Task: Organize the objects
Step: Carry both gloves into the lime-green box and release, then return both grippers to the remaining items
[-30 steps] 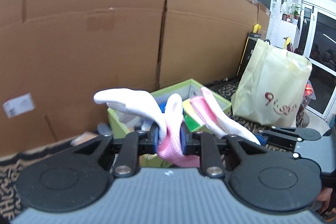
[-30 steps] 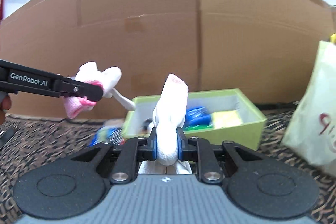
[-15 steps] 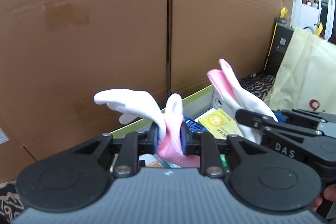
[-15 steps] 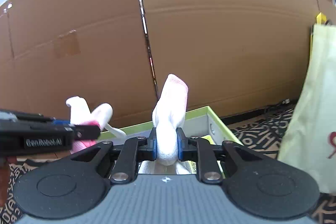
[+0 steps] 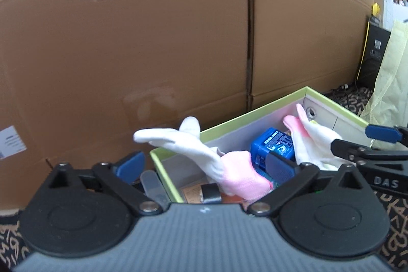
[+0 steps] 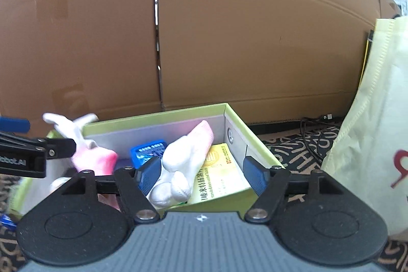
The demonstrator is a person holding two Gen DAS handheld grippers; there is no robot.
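Note:
My left gripper [image 5: 204,165] hangs over the near left end of a green box [image 5: 255,116], its jaws opening wide. A white and pink glove [image 5: 229,177] lies loose between them and droops into the box. My right gripper [image 6: 202,173] is over the box's right end [image 6: 153,116], jaws also opening. A second white and pink glove [image 6: 183,159] rests in the box and leans on the left pad only. Each gripper shows in the other's view: the right gripper [image 5: 367,140] and the left gripper [image 6: 38,134].
Inside the box lie a blue packet [image 5: 272,144] and a yellow printed card [image 6: 219,175]. A tall cardboard wall [image 6: 229,29] stands right behind the box. A cream bag [image 6: 369,131] stands to the right, with cables [image 6: 313,129] on the patterned carpet.
Both grippers moved forward and down over the green box, then went from shut on the gloves to open. Both gloves dropped from the pads into the box.

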